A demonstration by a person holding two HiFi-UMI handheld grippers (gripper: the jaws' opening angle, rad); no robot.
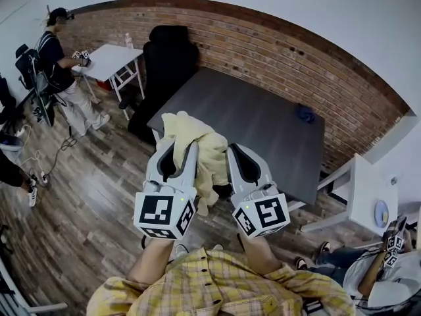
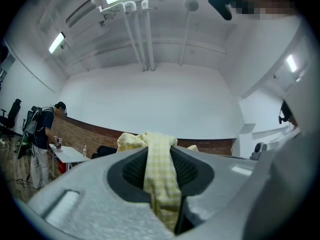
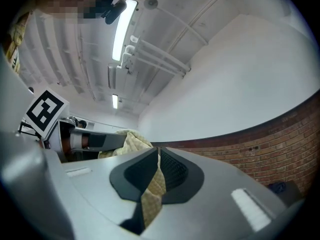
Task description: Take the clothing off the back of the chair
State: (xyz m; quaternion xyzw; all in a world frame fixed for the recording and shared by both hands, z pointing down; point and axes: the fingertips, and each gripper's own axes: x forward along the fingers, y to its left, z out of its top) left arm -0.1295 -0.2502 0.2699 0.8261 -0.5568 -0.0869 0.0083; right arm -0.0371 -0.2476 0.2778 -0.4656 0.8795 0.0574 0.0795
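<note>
A pale yellow checked garment (image 1: 197, 151) hangs bunched between my two grippers, lifted in front of the dark table (image 1: 263, 120). My left gripper (image 1: 187, 149) is shut on a fold of the garment (image 2: 159, 176), which runs between its dark pads and spills over the tips. My right gripper (image 1: 230, 151) is shut on another fold of the garment (image 3: 154, 191), pinched thin between its pads. Both grippers point slightly upward, side by side. The chair the garment came from is hidden below the grippers and cloth.
A black office chair (image 1: 168, 61) stands at the far end of the table by the brick wall (image 1: 276, 51). A blue object (image 1: 304, 114) lies on the table's right side. A person (image 1: 59, 64) stands at a white table (image 1: 108, 59) at left; another sits at lower right (image 1: 388, 275).
</note>
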